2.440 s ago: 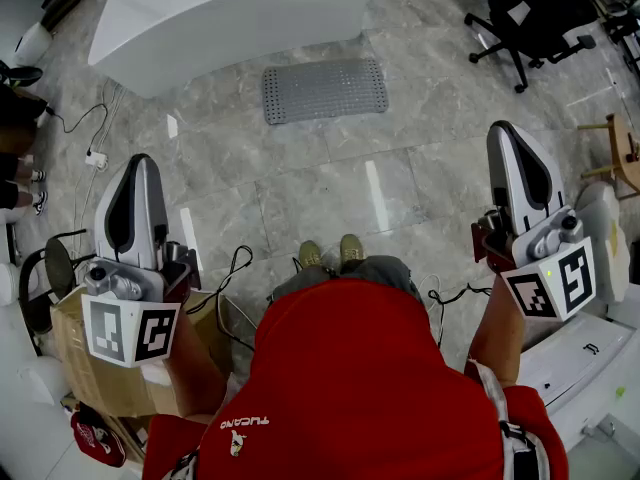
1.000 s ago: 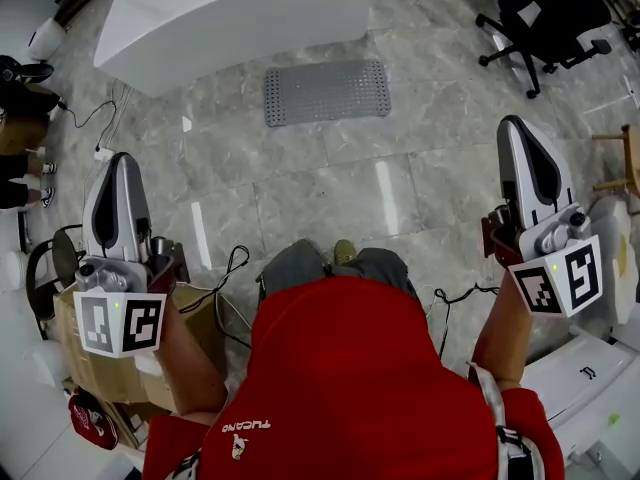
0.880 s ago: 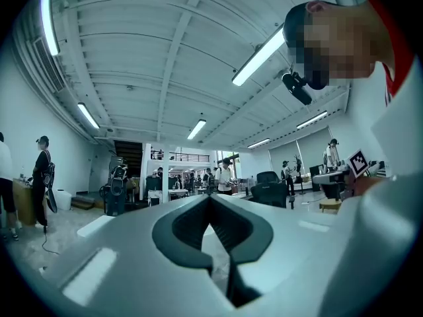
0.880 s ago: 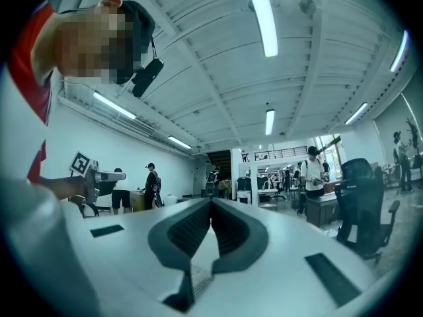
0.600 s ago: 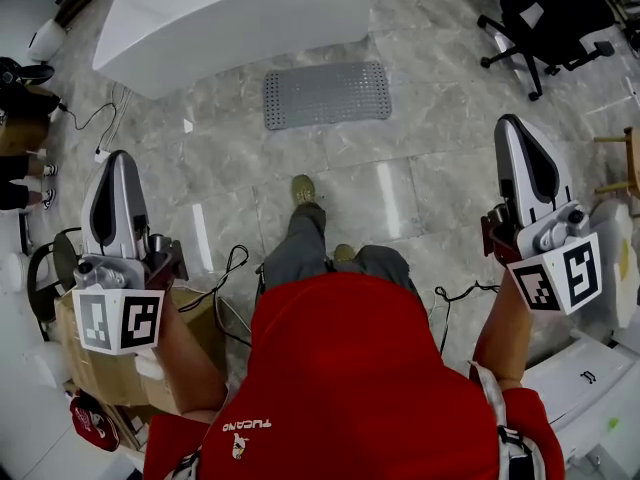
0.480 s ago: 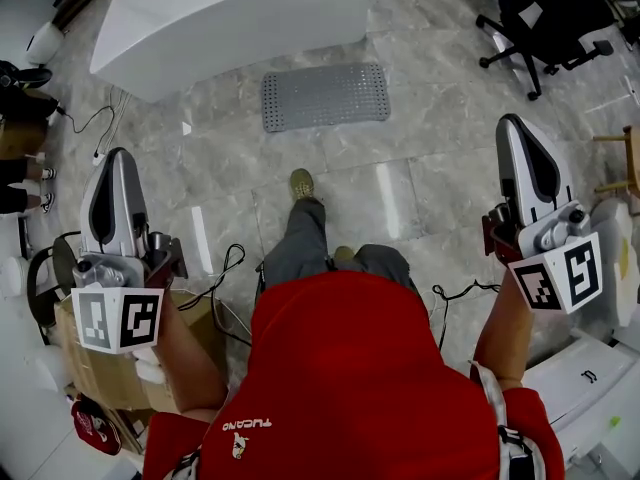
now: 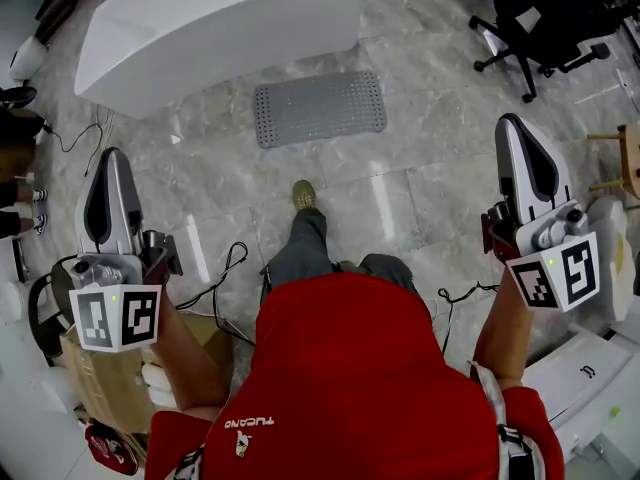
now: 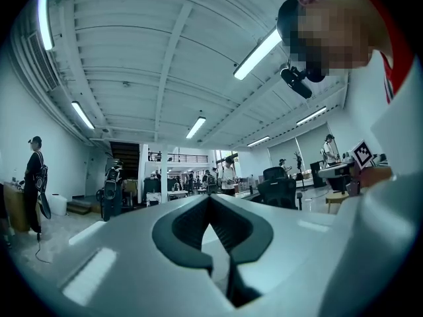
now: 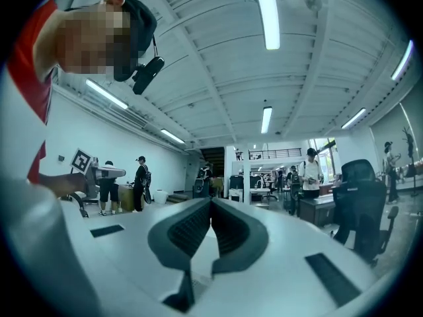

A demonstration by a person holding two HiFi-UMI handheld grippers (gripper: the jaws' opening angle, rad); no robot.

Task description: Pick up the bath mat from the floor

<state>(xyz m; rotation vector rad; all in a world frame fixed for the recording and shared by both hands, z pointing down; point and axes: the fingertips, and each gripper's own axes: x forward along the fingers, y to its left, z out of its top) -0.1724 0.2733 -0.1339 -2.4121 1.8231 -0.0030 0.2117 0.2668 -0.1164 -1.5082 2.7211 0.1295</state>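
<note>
Bath mat (image 7: 318, 108) is seen flat on the marble floor (image 7: 430, 168), slightly lower in the head view than a second ago, and a foot (image 7: 303, 195) has been set forward toward it. From this the approach is judged under way and the pickup not yet begun. The mat lies ahead, well apart from both claws. The left claw (image 7: 107, 163) and right claw (image 7: 520, 128) are held raised, jaws closed together on nothing.

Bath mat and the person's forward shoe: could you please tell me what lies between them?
Only bare grey marble floor lies between the bath mat and the shoe, as the head view shows.
</note>
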